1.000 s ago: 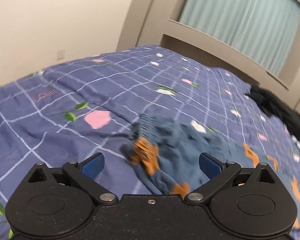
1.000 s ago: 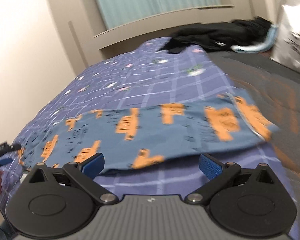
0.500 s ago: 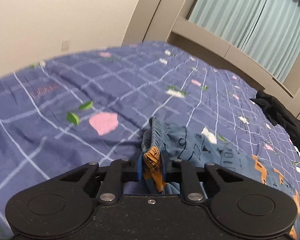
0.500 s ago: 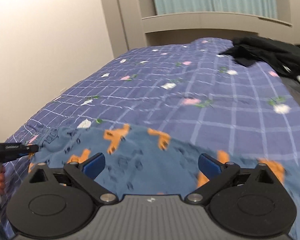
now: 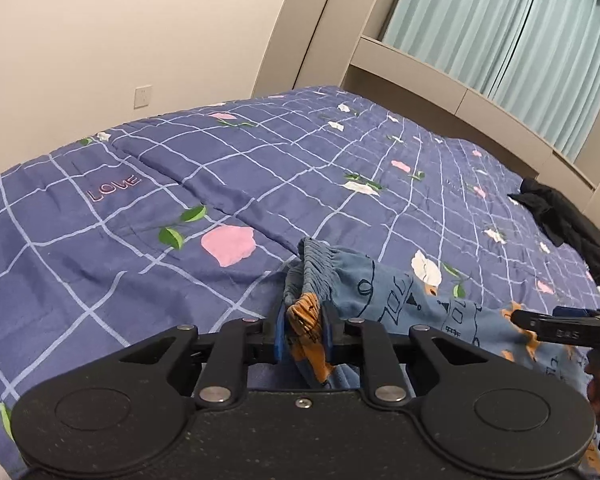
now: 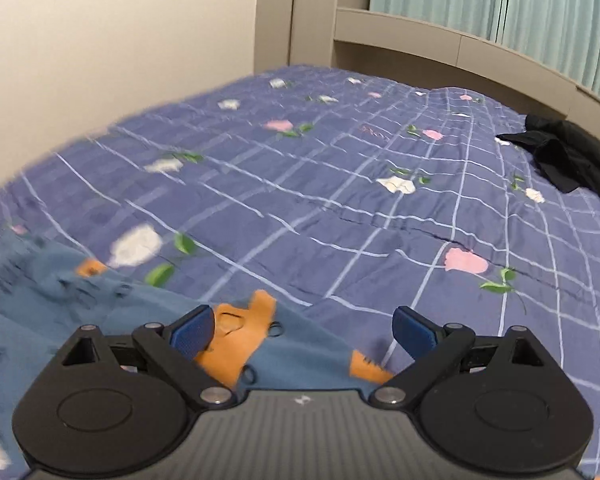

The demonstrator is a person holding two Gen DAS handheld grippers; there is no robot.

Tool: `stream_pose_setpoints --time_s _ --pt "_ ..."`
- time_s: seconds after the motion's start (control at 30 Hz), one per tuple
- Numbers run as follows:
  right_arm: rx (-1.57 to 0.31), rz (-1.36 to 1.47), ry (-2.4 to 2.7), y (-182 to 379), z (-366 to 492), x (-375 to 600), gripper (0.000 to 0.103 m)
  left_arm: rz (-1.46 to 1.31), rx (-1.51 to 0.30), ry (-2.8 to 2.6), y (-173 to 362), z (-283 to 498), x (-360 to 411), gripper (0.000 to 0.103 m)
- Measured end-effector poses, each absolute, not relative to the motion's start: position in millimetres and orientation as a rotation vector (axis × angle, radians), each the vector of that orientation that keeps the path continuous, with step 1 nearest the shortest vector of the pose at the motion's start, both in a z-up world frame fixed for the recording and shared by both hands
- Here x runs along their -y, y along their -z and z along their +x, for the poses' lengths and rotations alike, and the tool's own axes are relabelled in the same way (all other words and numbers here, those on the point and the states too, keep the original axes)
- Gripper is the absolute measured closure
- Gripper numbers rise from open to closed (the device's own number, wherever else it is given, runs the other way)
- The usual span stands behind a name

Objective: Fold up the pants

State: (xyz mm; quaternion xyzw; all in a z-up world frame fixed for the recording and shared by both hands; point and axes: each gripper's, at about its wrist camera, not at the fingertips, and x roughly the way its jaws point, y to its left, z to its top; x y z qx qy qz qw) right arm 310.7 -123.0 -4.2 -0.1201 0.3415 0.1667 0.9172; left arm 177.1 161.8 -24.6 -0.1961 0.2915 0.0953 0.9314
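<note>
Pants: blue pyjama pants [image 5: 384,292] with orange prints, spread across the purple checked bedspread [image 5: 148,216], gathered waistband nearest the left hand.
Left gripper: left gripper [image 5: 302,335] has just been closing and now pinches a bunched fold at the waistband corner, blue pads pressed on orange-printed cloth, a good bite.
Right gripper: right gripper [image 6: 303,330] hangs wide with nothing clamped; the pants' far edge lies under and between its fingers, an orange print by the left pad.
Seen from the left: the right tool's black finger pokes in at the frame's right edge, low over the blue cloth, near the left hand's hold.
Step in hand: by my read, securing a second hold on the waist end so the cloth can be lifted and laid over.
How to do it well: drop the open jaws over the very edge, catch both layers, and close only once cloth sits deep between the pads; keep the left pinch steady so the waistband doesn't slide.
Watch for: grabbing bedspread along with the pants; the two lie flush here.
Further out: a dark heap of clothing [image 6: 568,156] sits well apart toward the headboard, pale green curtains [image 5: 512,36] behind.
</note>
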Motion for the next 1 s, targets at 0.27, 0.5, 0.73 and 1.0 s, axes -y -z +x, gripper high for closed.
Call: stream_pose_setpoints --time_s 0.27,0.5,0.73,1.0 --pt "-0.690 -0.286 -0.235 21 326 129 0.006 -0.373 -0.611 -0.208 26 176 -159 0.069" --pt "-0.640 -0.315 -0.338 2 280 130 0.005 -0.346 -0.585 -0.215 17 169 -148 0.030" --pt "-0.682 -0.353 -0.307 12 249 142 0.004 -0.296 -0.555 -0.192 1 157 -127 0.007" --pt "-0.621 -0.271 -0.221 -13 162 214 0.000 -0.238 -0.555 -0.056 -12 154 -79 0.001"
